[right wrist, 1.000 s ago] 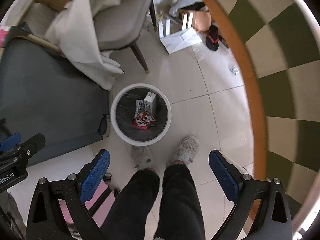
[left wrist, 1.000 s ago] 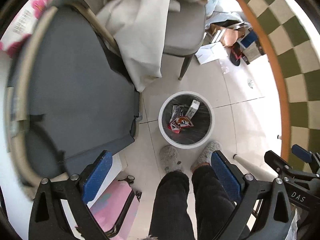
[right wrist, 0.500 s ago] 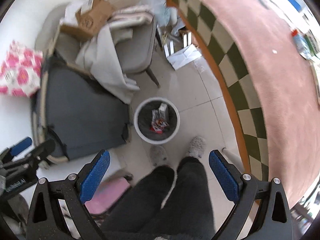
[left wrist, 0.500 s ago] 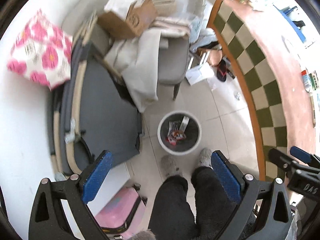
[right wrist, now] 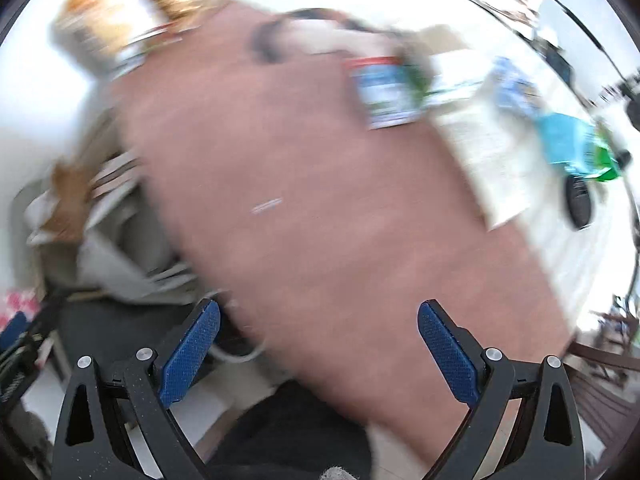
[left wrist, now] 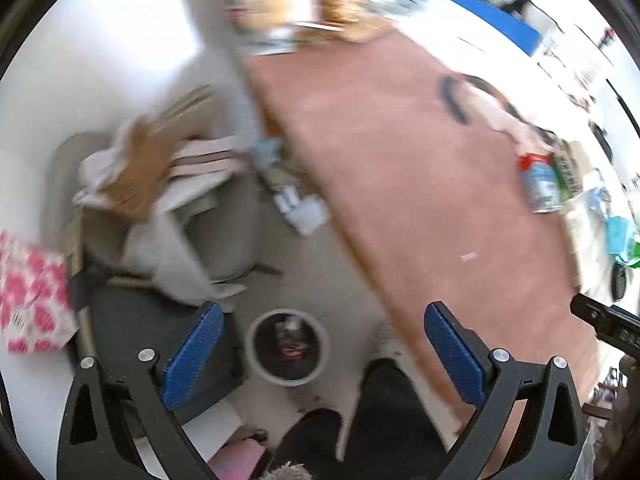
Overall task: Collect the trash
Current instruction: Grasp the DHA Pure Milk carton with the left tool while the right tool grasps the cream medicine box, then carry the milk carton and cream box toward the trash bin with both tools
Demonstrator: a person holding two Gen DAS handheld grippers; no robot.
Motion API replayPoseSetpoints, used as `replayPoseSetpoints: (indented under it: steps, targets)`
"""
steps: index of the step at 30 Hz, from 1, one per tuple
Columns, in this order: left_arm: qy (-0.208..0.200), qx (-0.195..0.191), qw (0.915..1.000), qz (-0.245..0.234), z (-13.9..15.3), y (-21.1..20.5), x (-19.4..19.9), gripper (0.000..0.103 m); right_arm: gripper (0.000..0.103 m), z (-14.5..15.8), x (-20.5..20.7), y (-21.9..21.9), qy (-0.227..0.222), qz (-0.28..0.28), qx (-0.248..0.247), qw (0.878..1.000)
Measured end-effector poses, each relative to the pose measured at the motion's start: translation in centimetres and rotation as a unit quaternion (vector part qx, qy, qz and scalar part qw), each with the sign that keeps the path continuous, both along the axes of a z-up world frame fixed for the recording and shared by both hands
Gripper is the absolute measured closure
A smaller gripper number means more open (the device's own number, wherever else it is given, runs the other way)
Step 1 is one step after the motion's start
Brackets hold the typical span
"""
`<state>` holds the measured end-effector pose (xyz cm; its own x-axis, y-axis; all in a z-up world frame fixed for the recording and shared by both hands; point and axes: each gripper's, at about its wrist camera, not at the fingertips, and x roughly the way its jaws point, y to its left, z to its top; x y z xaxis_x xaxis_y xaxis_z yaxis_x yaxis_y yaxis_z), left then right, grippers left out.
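A white round trash bin with a black liner stands on the floor far below, holding several wrappers. My left gripper is open and empty, high above it. My right gripper is open and empty, over the near part of a pink-brown tabletop. On that table lie a blue and white can with a red end, a teal and green wrapper and a small white scrap. Both views are blurred by motion.
A grey chair draped with white cloth and cardboard stands left of the table. A dark cot and pink flowered bag lie further left. White papers and a black object sit on the table. My legs are below.
Both grippers have risen and tilted up from the bin toward the tabletop. The bin has shrunk and slid low in view; the table's can and wrappers have come into sight.
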<state>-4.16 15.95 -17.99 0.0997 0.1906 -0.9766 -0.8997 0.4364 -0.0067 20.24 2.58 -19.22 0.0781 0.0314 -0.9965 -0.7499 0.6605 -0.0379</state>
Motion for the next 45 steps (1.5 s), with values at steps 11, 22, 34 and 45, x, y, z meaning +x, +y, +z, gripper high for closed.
replayPoseSetpoints:
  steps: [11, 22, 34, 45]
  targets:
    - [-0.024, -0.105, 0.9894, -0.098, -6.2, 2.2, 24.6, 0.001, 0.003, -9.7, 18.7, 0.2, 0.031, 0.018, -0.074, 0.997]
    - [-0.002, -0.139, 0.984, -0.111, -10.5, 4.0, 31.9, 0.023, 0.011, -9.9, 24.4, -4.5, 0.062, -0.125, -0.039, 0.989]
    - [0.042, -0.132, 0.9731, -0.184, -10.6, -0.6, 27.5, 0.053, 0.017, -10.0, 22.9, -5.4, 0.069, -0.144, -0.05, 0.986]
    - [0.06, -0.152, 0.9728, -0.164, -11.9, -2.0, 24.4, 0.051, 0.016, -10.4, 19.2, -6.4, 0.083, -0.108, -0.098, 0.986]
